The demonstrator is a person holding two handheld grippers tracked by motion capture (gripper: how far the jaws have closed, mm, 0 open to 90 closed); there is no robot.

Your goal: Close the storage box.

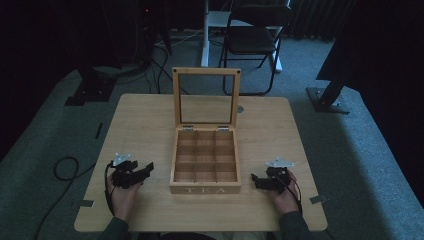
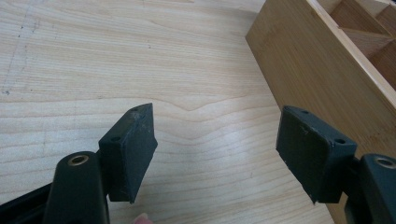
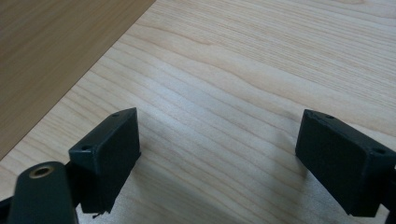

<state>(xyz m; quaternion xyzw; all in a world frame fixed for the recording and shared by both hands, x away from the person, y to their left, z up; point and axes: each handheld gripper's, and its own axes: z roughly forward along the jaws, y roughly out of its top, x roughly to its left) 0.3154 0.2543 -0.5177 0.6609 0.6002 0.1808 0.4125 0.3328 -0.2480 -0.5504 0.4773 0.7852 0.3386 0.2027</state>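
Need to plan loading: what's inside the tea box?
The tea box stands open; its compartments look empty in the high view. The near row's floor is partly hidden behind the front wall.

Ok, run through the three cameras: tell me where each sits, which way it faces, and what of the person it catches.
High view: above the person's side, looking forward and down on the table and open tea box; both forearms, left gripper and right gripper show.
Left gripper view: rides the left gripper, looking along its spread jaws at tabletop and the box's side wall; a fingertip peeks in.
Right gripper view: rides the right gripper, jaws apart over tabletop, the box wall at upper left.
All three share the table and box.
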